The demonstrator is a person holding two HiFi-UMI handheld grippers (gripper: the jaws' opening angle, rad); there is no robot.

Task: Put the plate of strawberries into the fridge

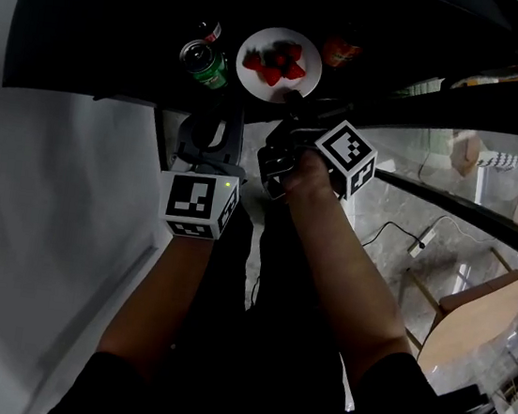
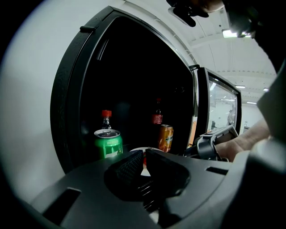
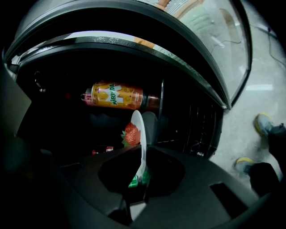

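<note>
**Plate** (image 1: 280, 36) (image 3: 141, 147): white and round, set within the dark interior of the fridge (image 2: 67, 98). The head view shows it face-up. The right gripper view shows it edge-on.

**Strawberries** (image 1: 276, 63) (image 3: 131, 134): a red cluster with green caps, lying on the plate.

**Right tool** (image 1: 292, 97) (image 3: 142, 165): at the plate's near rim. Its jaws are clamped on that rim, one on each face of the plate. The marker cube sits behind, over the hand.

**Left tool** (image 1: 209, 127) (image 2: 144, 161): near and to the left of the plate, not touching it. The jaws are drawn together to a thin slit with nothing between them. A sliver of the plate shows through the slit, beyond the jaws.

**Green can** (image 1: 202, 61) (image 2: 108, 144): upright with its top opened, just left of the plate.

**Orange can** (image 1: 341, 51) (image 2: 166, 137) (image 3: 117, 96): right of the plate, slightly farther in.

**Red-capped bottle** (image 2: 106, 117): upright, left of the plate, behind the green can.

**Dark bottle** (image 2: 157, 115): red label, behind the plate, deep in the interior.

**Glass door** (image 2: 219, 112) (image 3: 214, 44): swung open, to the right of the plate.

**Wooden stool** (image 1: 471, 324): on the floor, well apart from the plate, to the near right.
</note>
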